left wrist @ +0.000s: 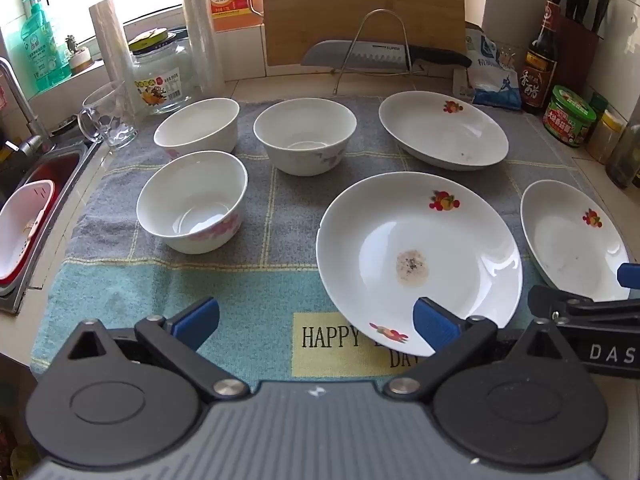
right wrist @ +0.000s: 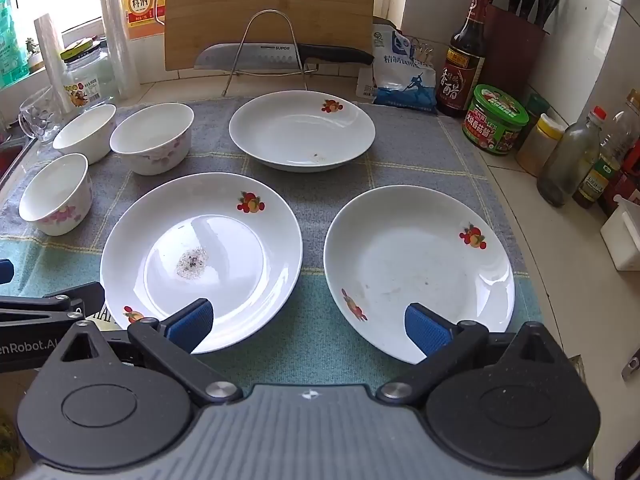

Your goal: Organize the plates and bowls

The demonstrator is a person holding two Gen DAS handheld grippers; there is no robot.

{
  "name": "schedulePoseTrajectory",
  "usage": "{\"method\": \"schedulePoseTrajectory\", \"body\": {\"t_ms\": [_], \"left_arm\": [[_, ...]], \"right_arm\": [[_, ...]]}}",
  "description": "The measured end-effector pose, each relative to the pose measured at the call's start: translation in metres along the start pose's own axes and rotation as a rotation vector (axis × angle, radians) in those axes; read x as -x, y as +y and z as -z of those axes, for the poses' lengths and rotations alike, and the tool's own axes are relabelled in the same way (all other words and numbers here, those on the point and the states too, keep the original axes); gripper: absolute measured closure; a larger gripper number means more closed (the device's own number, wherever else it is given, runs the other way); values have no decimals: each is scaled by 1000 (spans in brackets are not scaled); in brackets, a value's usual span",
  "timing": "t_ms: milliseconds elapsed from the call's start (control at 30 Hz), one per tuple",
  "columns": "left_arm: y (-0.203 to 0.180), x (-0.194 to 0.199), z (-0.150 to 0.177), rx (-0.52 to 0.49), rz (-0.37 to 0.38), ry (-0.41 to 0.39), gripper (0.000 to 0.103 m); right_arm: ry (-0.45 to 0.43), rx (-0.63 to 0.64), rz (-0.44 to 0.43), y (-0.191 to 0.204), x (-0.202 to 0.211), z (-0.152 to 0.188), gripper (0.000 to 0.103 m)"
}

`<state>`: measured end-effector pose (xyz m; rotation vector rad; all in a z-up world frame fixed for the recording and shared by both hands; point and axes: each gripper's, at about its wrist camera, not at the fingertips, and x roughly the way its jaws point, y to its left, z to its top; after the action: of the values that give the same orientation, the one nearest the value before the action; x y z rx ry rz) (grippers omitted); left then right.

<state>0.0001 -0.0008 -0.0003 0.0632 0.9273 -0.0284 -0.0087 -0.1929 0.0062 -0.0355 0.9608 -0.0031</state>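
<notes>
- 3 plates and 3 bowls sit apart on a towel (right wrist: pixel 312 336) covering the desk.
- Right tongs (right wrist: pixel 308 326), spread wide and empty, hover between the soiled plate (right wrist: pixel 200 256) ahead-left and the right plate (right wrist: pixel 416 264) ahead-right.
- Left tongs (left wrist: pixel 316 320), also wide and empty, are nearer the bowls (left wrist: pixel 192 200).
- Only the left view shows the sink (left wrist: pixel 44 184).

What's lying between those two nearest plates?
Only bare towel separates the stained plate from the right plate; the right wrist view shows it.
</notes>
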Motion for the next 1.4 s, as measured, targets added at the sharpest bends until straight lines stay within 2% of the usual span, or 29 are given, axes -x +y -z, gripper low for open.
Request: {"method": "schedulePoseTrajectory", "body": {"t_ms": [1400], "left_arm": [[1,4,-2,3,4,-12,1]], "right_arm": [[-14,3,7,-1,2,-2,0]]}}
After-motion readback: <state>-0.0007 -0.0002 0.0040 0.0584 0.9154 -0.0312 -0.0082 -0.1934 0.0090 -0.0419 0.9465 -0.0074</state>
